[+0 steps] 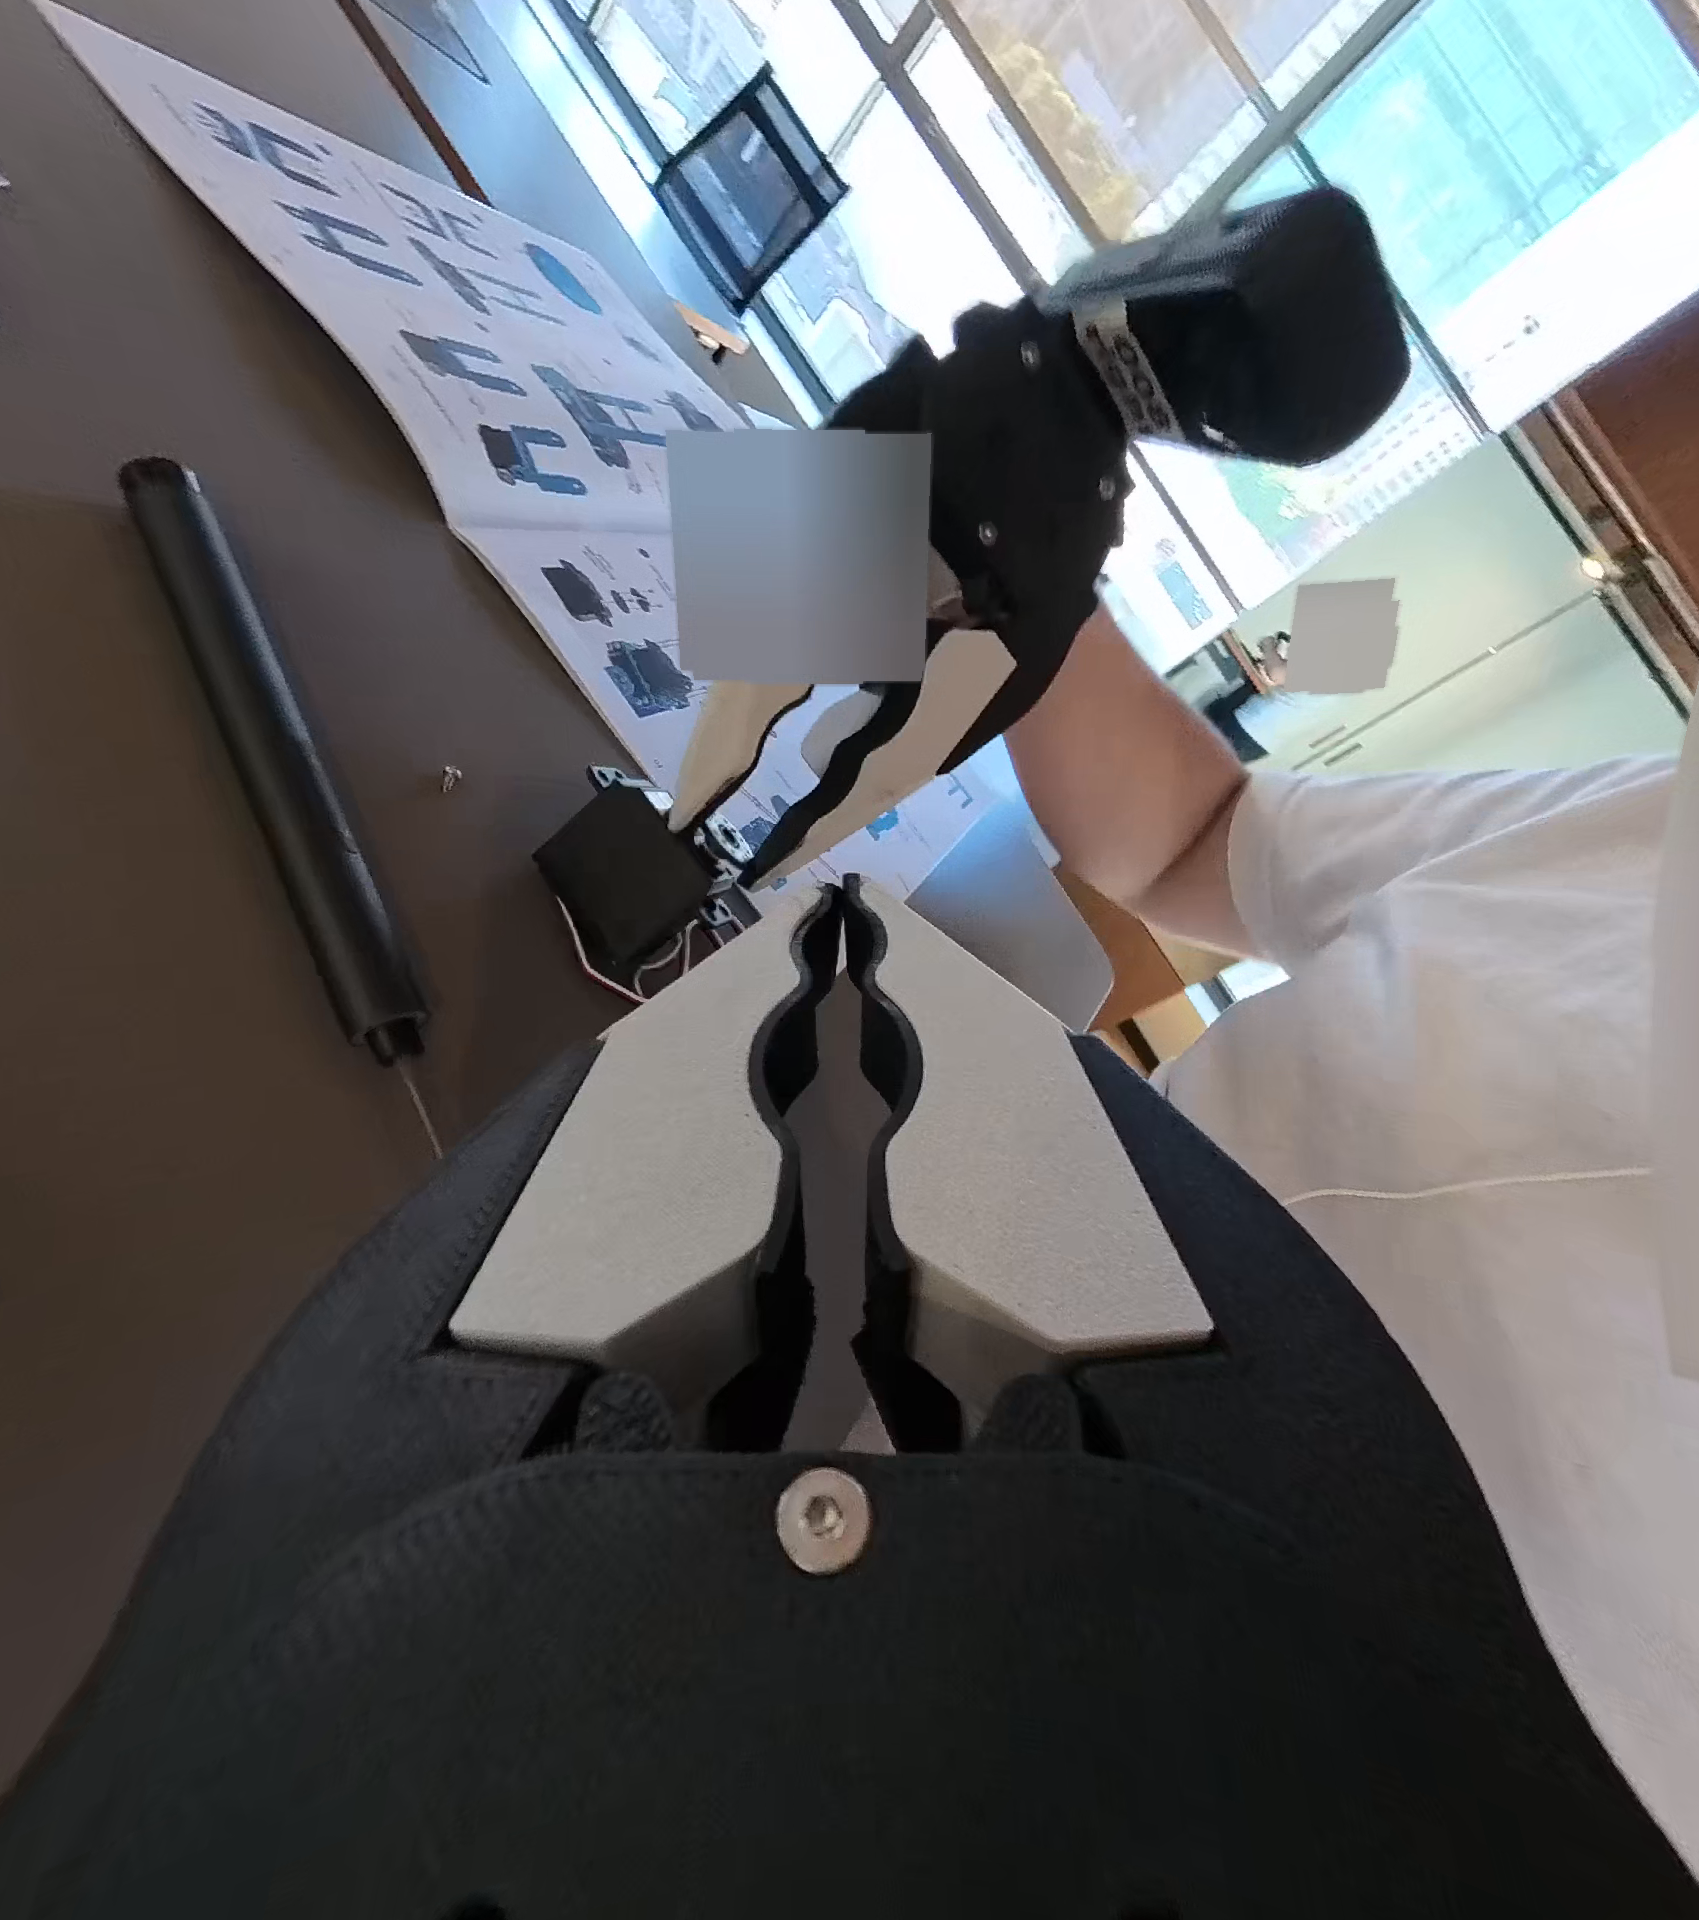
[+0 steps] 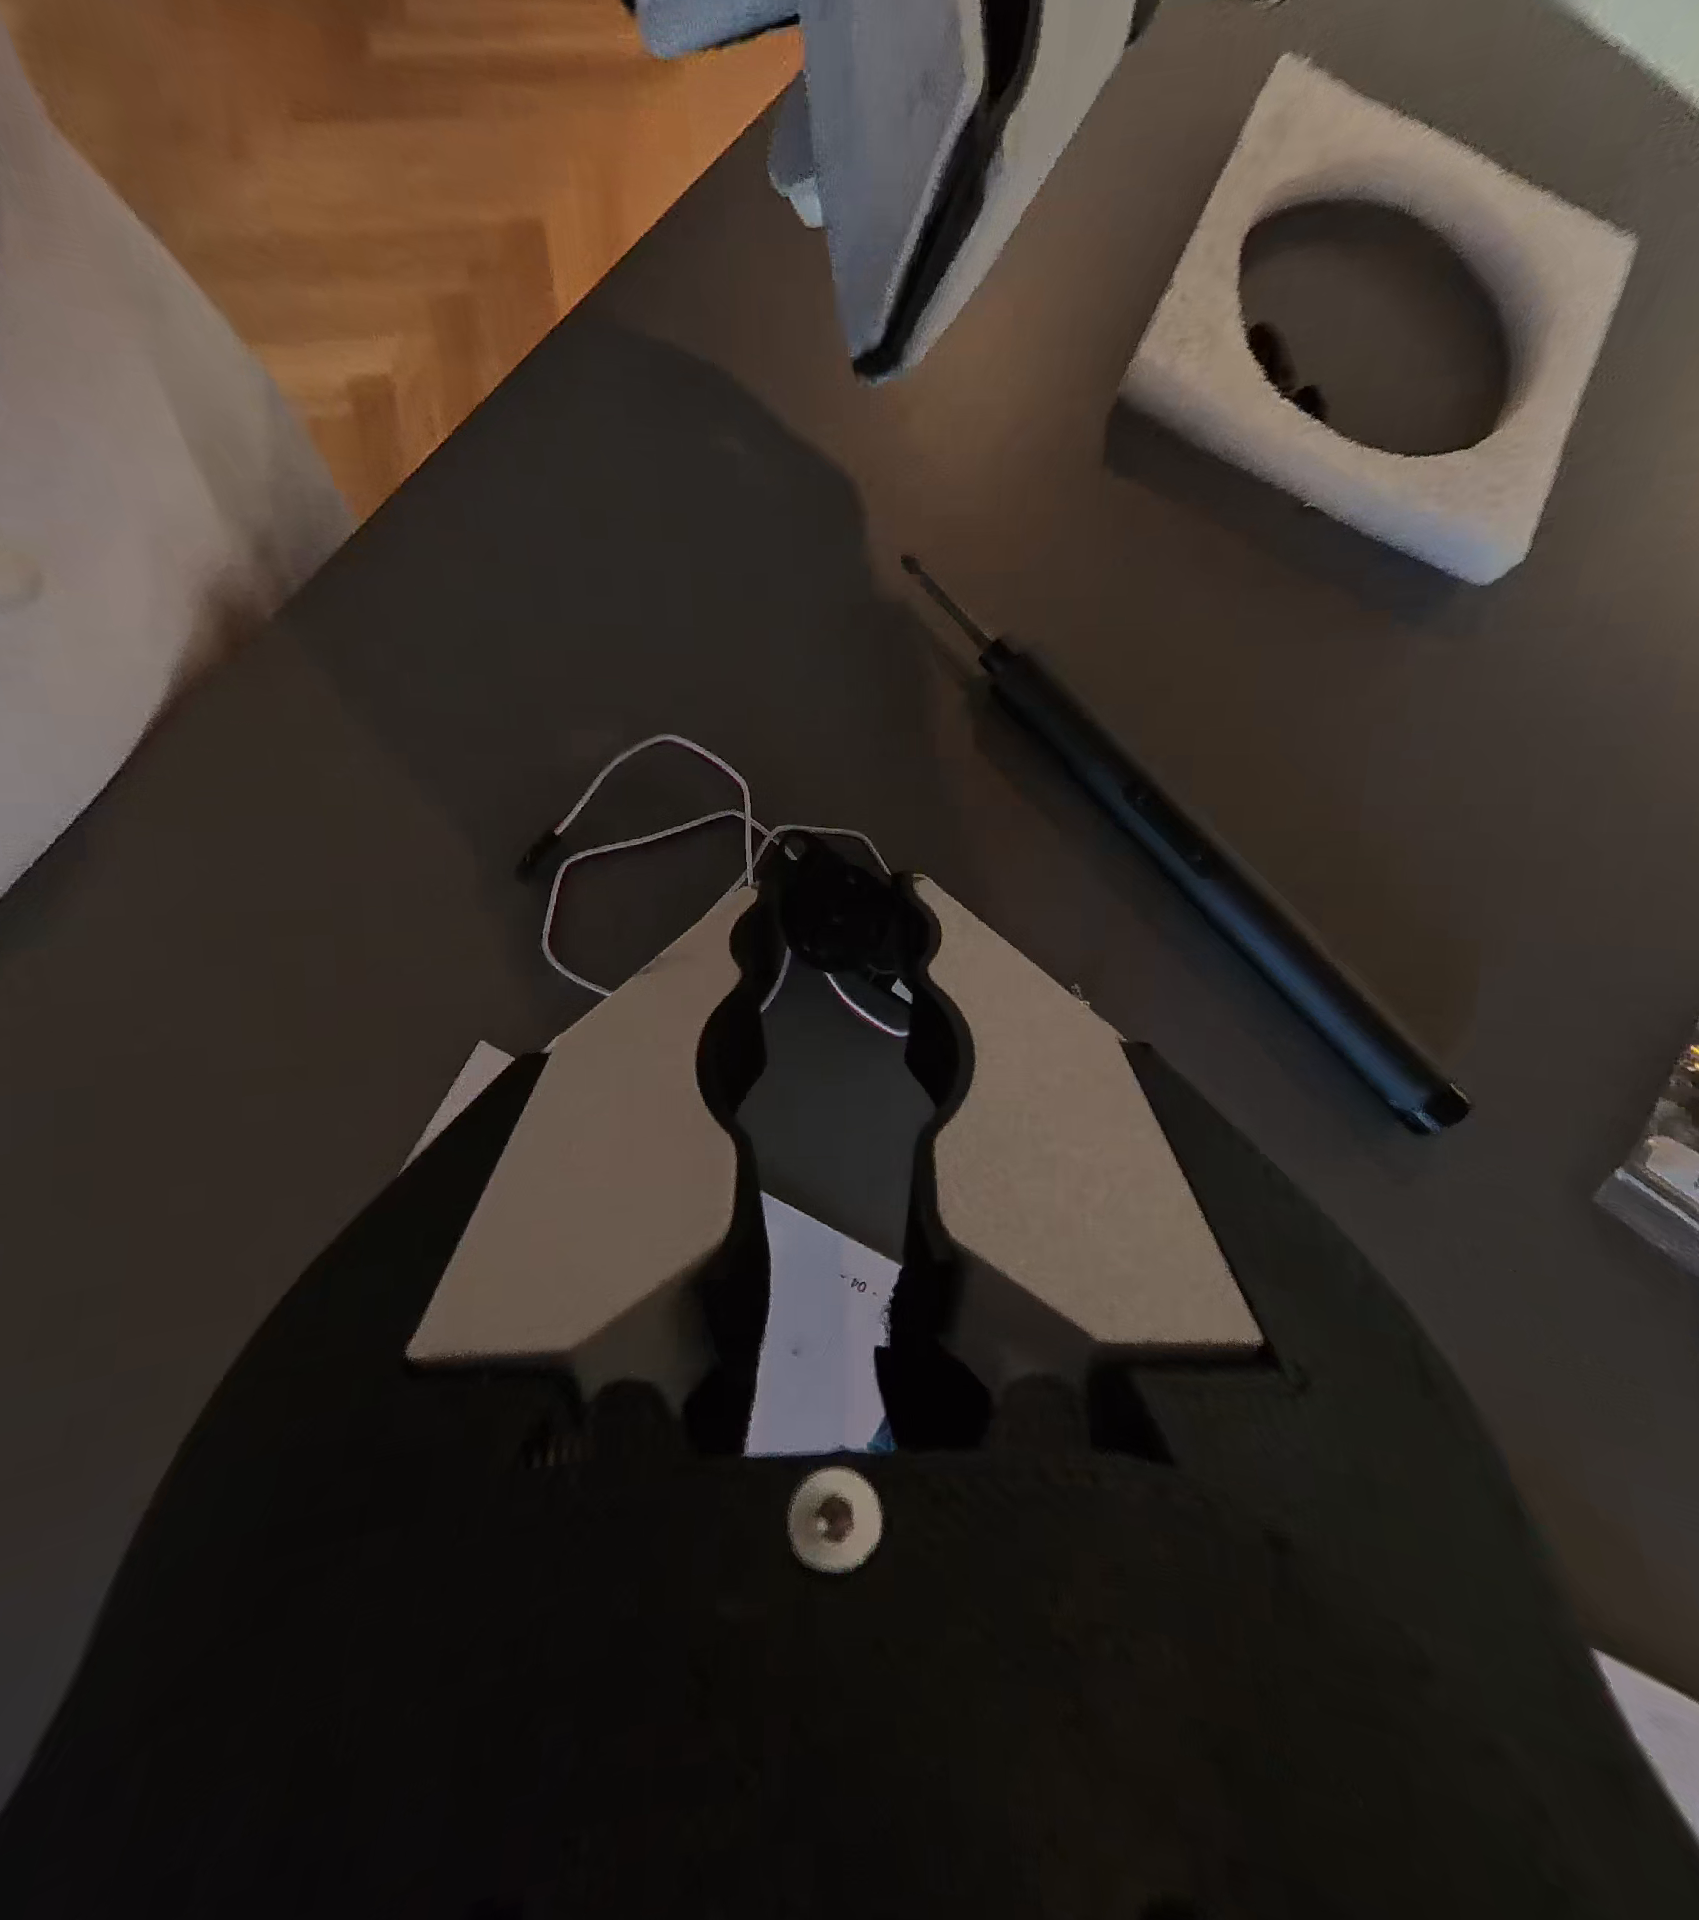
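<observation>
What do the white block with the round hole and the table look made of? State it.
White block: likely foam, with a matte, fuzzy surface and soft, rounded edges around the hole. Table: dark brown, smooth, faintly sheened top; laminate or painted board, cannot tell which.

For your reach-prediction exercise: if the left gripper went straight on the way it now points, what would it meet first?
Most likely the right gripper, whose fingertips sit just beyond the left gripper where they hold the black servo. The gap between the two looks small, though depth is hard to judge in this view.
</observation>
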Motion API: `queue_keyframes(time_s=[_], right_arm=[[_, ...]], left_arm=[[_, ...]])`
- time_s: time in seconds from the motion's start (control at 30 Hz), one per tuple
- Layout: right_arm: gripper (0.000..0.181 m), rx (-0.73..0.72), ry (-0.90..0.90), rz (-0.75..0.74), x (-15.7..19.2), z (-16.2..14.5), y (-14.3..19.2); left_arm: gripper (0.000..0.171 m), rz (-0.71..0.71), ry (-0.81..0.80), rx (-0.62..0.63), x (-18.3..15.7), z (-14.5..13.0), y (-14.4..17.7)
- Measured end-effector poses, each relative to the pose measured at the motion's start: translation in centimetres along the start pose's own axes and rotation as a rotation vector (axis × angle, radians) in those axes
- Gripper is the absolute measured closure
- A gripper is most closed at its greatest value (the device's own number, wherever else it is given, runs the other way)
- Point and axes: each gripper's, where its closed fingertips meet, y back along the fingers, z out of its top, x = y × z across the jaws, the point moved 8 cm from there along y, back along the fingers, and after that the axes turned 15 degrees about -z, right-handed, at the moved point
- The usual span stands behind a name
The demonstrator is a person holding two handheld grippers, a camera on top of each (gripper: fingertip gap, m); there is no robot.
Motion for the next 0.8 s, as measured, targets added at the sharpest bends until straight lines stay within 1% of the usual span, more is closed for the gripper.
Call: queue_keyframes(time_s=[0.13, 0.3, 0.4, 0.53, 0.63, 0.8], right_arm=[[0.154, 0.053, -0.018, 0.062, -0.8, 0.4, -0.4], [0.150, 0.096, -0.074, 0.063, -1.4, 0.2, -0.2], [0.145, 0.108, -0.105, 0.015, -1.2, -0.3, 0.1], [0.144, 0.073, -0.166, -0.070, -0.8, -1.1, 0.8], [0.142, 0.051, -0.217, -0.129, -0.7, -1.7, 1.2], [0.142, 0.017, -0.302, -0.167, -0.5, -2.4, 1.4]], left_arm=[[0.171, -0.046, -0.002, 0.037, 0.9, 0.6, 0.3], [0.171, -0.105, -0.006, 0.105, 2.1, 2.2, 0.7], [0.171, -0.128, -0.027, 0.147, 2.5, 3.4, 0.9], [0.171, -0.161, -0.051, 0.169, 2.7, 4.6, 0.9], [0.171, -0.178, -0.044, 0.192, 3.1, 4.7, 1.0], [0.171, -0.200, -0.017, 0.198, 4.1, 4.8, 1.2]])
